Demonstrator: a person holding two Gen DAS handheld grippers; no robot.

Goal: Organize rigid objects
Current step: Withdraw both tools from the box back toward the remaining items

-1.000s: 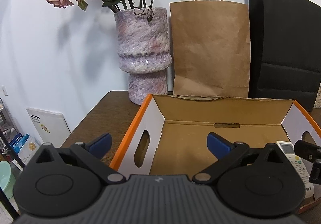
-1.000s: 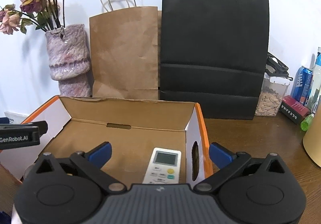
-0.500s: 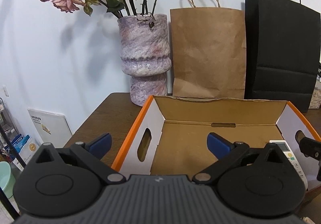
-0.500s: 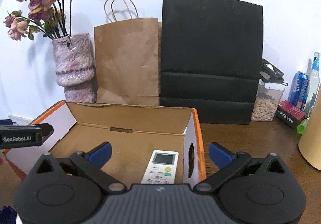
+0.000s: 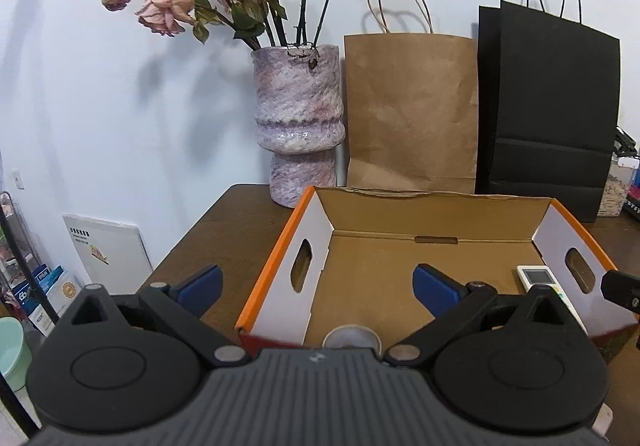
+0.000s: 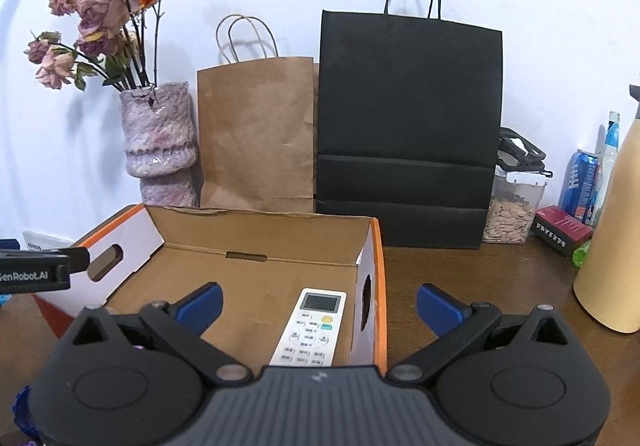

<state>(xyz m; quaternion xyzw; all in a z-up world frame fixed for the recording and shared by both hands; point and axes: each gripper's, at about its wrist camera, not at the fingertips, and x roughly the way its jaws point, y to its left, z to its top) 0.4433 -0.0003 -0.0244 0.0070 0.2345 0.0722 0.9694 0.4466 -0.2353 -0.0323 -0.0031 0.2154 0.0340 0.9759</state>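
Nearest the box's (image 6: 378,286) front rim, both hand-held grippers, left (image 5: 316,284) and right (image 6: 318,304), hover spread apart, empty. Inside, along its right wall, lies a white remote (image 6: 310,328), screen farthest; the remaining floor is bare cardboard.

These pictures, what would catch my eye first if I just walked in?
Probably the open cardboard box with orange edges in the middle of the brown table, with a white remote control lying inside by its right wall. Behind it along the white wall stand a mottled purple vase of dried roses, a brown paper bag and a tall black paper bag. Both pairs of blue-tipped tongs, left and right, are open and empty.
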